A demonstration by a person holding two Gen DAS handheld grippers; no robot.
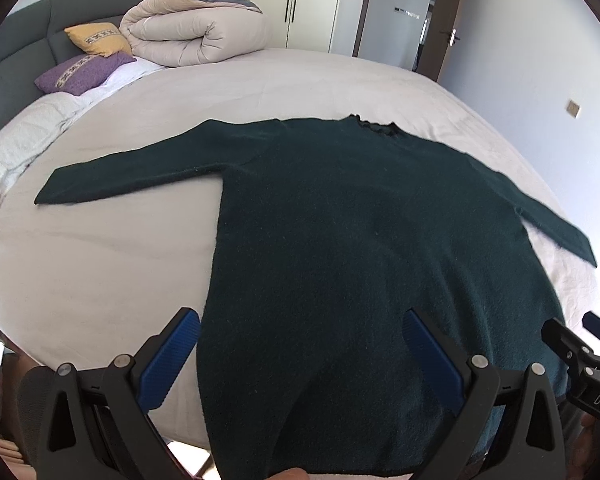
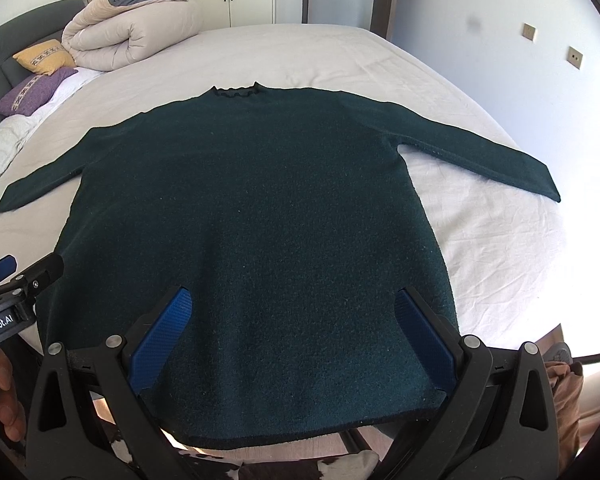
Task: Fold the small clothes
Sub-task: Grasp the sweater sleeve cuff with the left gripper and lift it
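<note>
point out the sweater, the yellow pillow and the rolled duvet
dark green sweater (image 2: 252, 216): right wrist view, middle of its body
yellow pillow (image 1: 98, 38): left wrist view, on its patterned face
rolled duvet (image 1: 188, 36): left wrist view, on the beige outer roll

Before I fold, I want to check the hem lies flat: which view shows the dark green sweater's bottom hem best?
The right wrist view: the dark green knit sweater's hem runs unbroken along the bed edge. The left wrist view shows only part of the hem, near the frame's bottom.
</note>
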